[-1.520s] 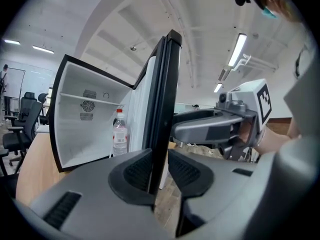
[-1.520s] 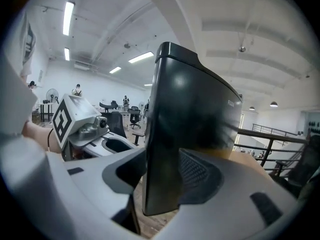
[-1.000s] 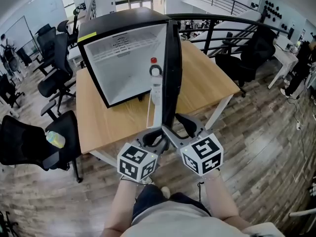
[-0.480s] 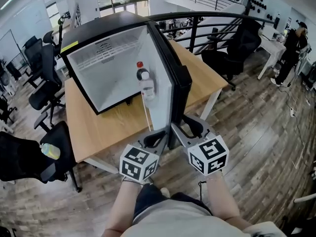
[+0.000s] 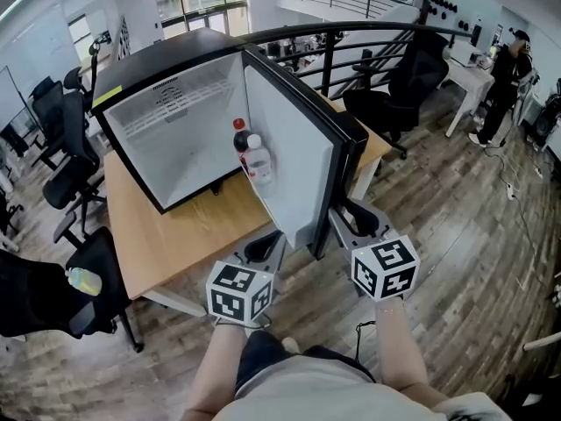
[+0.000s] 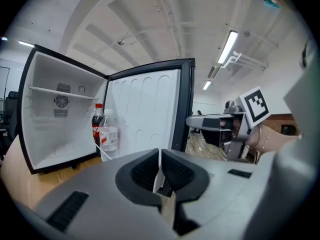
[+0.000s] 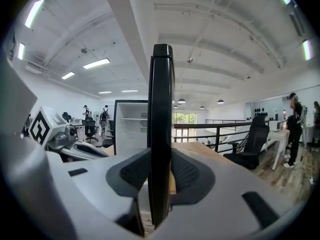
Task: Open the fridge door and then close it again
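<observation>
A black mini fridge (image 5: 166,139) stands on the wooden table, its white inside bare. Its door (image 5: 289,165) hangs wide open toward me. A cola bottle (image 5: 239,139) and a water bottle (image 5: 258,160) sit in the door's rack. My right gripper (image 5: 351,213) is at the door's outer edge. In the right gripper view the black door edge (image 7: 161,109) fills the gap between the closing jaws (image 7: 161,174), pads against it. My left gripper (image 5: 267,246) hangs below the door's inner face. Its jaws (image 6: 160,171) are closing to a thin slit with nothing between them.
The table (image 5: 175,235) ends just before my grippers, with wood floor below. Black office chairs (image 5: 53,279) stand to the left, and another (image 5: 412,86) to the right by a black railing (image 5: 351,38). A person (image 5: 508,60) stands far right.
The door has swung to the right and now shows its white inner face. The right gripper went right with its edge. Both grippers' jaws have narrowed.
</observation>
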Action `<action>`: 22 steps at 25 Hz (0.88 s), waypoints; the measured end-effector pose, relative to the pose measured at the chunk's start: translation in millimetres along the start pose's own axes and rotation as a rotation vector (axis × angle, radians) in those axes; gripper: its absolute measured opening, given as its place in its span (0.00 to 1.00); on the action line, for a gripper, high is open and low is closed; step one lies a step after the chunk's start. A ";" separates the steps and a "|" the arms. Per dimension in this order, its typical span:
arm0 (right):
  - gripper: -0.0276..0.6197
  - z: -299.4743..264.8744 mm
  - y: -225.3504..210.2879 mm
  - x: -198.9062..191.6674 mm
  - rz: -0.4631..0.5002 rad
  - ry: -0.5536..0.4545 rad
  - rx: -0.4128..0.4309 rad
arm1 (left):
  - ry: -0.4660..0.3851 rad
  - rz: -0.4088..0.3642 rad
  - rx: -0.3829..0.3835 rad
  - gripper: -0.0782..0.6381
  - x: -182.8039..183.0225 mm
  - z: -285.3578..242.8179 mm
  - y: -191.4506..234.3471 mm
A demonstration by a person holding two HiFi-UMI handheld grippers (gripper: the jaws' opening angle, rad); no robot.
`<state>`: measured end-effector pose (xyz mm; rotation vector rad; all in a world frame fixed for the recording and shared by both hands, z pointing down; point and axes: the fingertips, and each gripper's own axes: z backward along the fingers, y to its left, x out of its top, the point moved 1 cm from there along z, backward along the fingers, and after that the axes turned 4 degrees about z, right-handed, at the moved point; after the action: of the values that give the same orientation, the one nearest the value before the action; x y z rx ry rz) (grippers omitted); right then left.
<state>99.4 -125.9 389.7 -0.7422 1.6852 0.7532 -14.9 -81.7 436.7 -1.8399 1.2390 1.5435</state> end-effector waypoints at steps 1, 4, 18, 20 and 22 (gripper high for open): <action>0.22 1.0 -4.9 -0.7 -0.003 0.001 -0.010 | -0.001 0.003 0.002 0.13 0.3 -0.3 0.6; 0.22 3.8 -17.5 -1.7 -0.014 -0.001 -0.033 | -0.006 0.007 0.013 0.13 2.9 0.0 3.9; 0.21 3.3 -60.7 -9.8 -0.070 -0.017 -0.135 | -0.056 0.042 0.111 0.13 16.6 12.1 42.3; 0.21 3.4 -65.0 -10.6 -0.078 -0.019 -0.147 | -0.063 0.050 0.120 0.13 17.6 12.3 46.7; 0.21 3.3 -69.1 -11.3 -0.089 -0.022 -0.157 | -0.068 0.058 0.128 0.13 17.7 12.1 50.1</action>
<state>158.3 -163.8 392.4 -0.9090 1.5752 0.8343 -63.9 -103.7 427.2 -1.6709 1.3383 1.5074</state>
